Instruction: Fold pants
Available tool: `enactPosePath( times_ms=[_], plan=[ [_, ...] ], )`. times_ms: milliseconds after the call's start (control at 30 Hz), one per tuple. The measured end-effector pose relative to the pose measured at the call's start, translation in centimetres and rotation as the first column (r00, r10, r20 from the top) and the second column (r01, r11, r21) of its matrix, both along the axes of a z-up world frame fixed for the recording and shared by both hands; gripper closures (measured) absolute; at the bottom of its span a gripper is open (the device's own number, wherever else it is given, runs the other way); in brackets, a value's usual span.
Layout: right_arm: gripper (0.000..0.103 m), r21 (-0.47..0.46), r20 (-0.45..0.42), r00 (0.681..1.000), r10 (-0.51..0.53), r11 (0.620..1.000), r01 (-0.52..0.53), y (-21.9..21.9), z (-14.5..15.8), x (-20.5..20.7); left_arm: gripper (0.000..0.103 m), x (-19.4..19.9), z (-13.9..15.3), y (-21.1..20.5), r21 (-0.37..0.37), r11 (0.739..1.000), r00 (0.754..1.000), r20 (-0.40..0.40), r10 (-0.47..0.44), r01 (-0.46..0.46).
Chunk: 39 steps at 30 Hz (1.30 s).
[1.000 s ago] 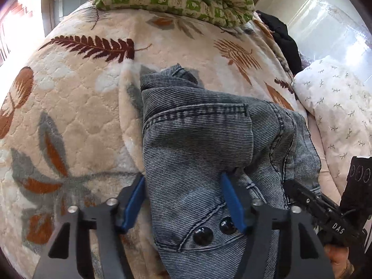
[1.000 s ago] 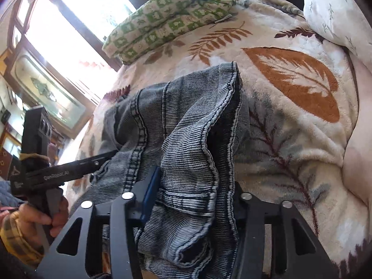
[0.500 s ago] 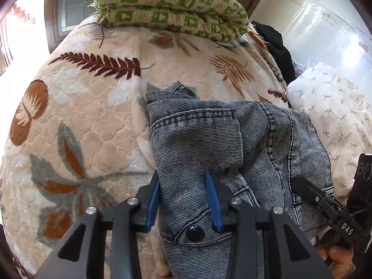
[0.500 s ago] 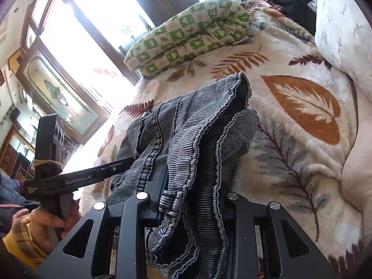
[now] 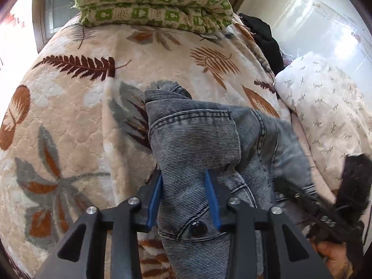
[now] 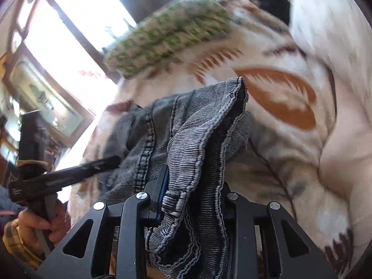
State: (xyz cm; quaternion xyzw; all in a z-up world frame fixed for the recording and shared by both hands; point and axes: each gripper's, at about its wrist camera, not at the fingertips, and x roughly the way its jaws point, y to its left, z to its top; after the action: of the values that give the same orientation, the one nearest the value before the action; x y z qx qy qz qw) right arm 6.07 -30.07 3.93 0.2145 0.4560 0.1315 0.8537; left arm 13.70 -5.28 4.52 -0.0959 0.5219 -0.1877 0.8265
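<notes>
Your left gripper is clamped on the pants, blue pads squeezing a bunched fold of grey denim just ahead of the dark button. Its jaws have just been closing, with the cloth between them the whole way. Your right gripper is also pinching the pants, on a thick wad of seamed edge that fills the gap and spills down past the fingers.

So both ends are held and the rest of the denim droops forward from the grippers onto the blanket. I'd say you're mid-lift, getting ready to lay a fold. To do it cleanly, pull the two grips apart a little so the cloth between them goes taut, then lower it ahead of you as one flat panel. Right now it looks lumpy, so a small shake wouldn't hurt. Keep both ends level with each other or the fold goes crooked.

Pose-wise, both grippers tilt down and forward toward the bed, sitting side by side with the other one showing at the edge of each view. The right view is smeared, so that hand looks to be on the move. Far ahead, the green pillow is well clear, and the white pillow sits off to the left gripper's right.
</notes>
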Motion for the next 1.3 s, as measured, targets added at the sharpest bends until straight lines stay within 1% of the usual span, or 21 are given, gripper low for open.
enactPosePath(
  times_ms=[100,167,233,267,300,333,367,467,500,567,600,633,667,700,767,900,1033,1133,1300],
  plan=[
    [0.072,0.021,-0.005,1.0,0.0,1.0,0.0,-0.5,-0.6,0.2,0.057,0.0,-0.2,0.8,-0.019,1.0,1.0,-0.005,0.009,-0.009],
    [0.07,-0.009,-0.005,1.0,0.011,1.0,-0.011,-0.2,-0.9,0.5,0.051,0.2,-0.6,1.6,-0.029,0.999,1.0,-0.016,0.025,-0.026],
    [0.067,-0.03,-0.014,1.0,0.017,0.999,-0.017,-0.1,-1.7,0.7,0.051,0.4,-1.0,2.2,-0.068,0.997,0.999,-0.037,0.037,-0.04],
    [0.065,-0.027,-0.02,1.0,0.015,1.0,-0.016,-0.3,-2.2,0.8,0.051,0.4,-1.1,2.2,-0.078,0.996,0.998,-0.047,0.04,-0.044],
    [0.065,-0.004,-0.024,1.0,0.012,1.0,-0.012,-0.6,-2.6,1.0,0.051,0.4,-1.3,2.1,-0.079,0.996,0.998,-0.051,0.042,-0.046],
    [0.065,0.017,-0.027,1.0,0.008,1.0,-0.008,-0.9,-2.8,1.1,0.051,0.4,-1.4,1.7,-0.071,0.997,0.998,-0.048,0.04,-0.044],
    [0.066,0.02,-0.028,1.0,0.009,1.0,-0.008,-0.9,-2.8,1.2,0.051,0.4,-1.5,1.4,-0.064,0.997,0.998,-0.047,0.035,-0.038],
    [0.065,0.001,-0.023,1.0,0.011,1.0,-0.011,-0.6,-2.6,1.1,0.053,0.5,-1.9,-0.2,-0.058,0.998,0.998,-0.056,-0.006,0.003],
    [0.065,0.01,-0.023,1.0,0.006,1.0,-0.005,-0.7,-2.7,1.1,0.053,0.4,-1.8,-0.7,-0.035,0.999,0.999,-0.042,-0.011,0.01],
    [0.066,0.031,-0.018,1.0,-0.002,1.0,0.003,-0.9,-2.7,0.9,0.057,0.3,-1.7,-1.6,0.008,1.0,0.999,-0.021,-0.027,0.027],
    [0.067,0.038,-0.012,1.0,-0.006,0.999,0.006,-0.9,-2.6,0.8,0.059,0.2,-1.6,-1.7,0.015,0.999,0.999,-0.016,-0.03,0.03],
    [0.069,0.04,-0.009,1.0,-0.005,0.999,0.006,-0.9,-2.5,0.6,0.063,0.2,-1.4,-1.6,0.013,0.999,0.999,-0.012,-0.03,0.03],
    [0.071,0.037,-0.001,1.0,-0.004,0.999,0.004,-0.8,-2.3,0.4,0.066,0.1,-1.2,-1.5,0.01,1.0,1.0,-0.008,-0.029,0.029],
    [0.073,0.028,0.01,1.0,0.001,1.0,-0.001,-0.5,-1.7,0.3,0.068,0.0,-0.9,-1.4,0.008,1.0,1.0,-0.003,-0.027,0.027],
    [0.074,0.02,0.032,0.999,0.007,1.0,-0.008,0.0,-0.8,0.1,0.07,-0.2,-0.3,-1.3,0.009,1.0,0.999,0.011,-0.03,0.03],
    [0.074,0.019,0.078,0.997,0.02,1.0,-0.022,0.8,1.3,-0.3,0.07,-0.7,1.3,-1.5,0.011,0.999,0.998,0.056,-0.041,0.041],
    [0.074,0.03,0.106,0.994,0.006,0.999,-0.01,0.6,2.7,-0.6,0.07,-0.9,3.3,-1.1,-0.018,0.999,0.994,0.096,-0.046,0.048],
    [0.074,0.03,0.129,0.992,0.0,1.0,-0.004,0.6,3.9,-0.7,0.07,-0.8,4.5,-1.0,-0.02,0.998,0.991,0.124,-0.048,0.051],
    [0.074,0.019,0.151,0.988,0.01,1.0,-0.013,1.4,5.2,0.5,0.07,-0.2,5.9,-0.3,-0.017,0.999,0.987,0.155,-0.041,0.044]
  ],
)
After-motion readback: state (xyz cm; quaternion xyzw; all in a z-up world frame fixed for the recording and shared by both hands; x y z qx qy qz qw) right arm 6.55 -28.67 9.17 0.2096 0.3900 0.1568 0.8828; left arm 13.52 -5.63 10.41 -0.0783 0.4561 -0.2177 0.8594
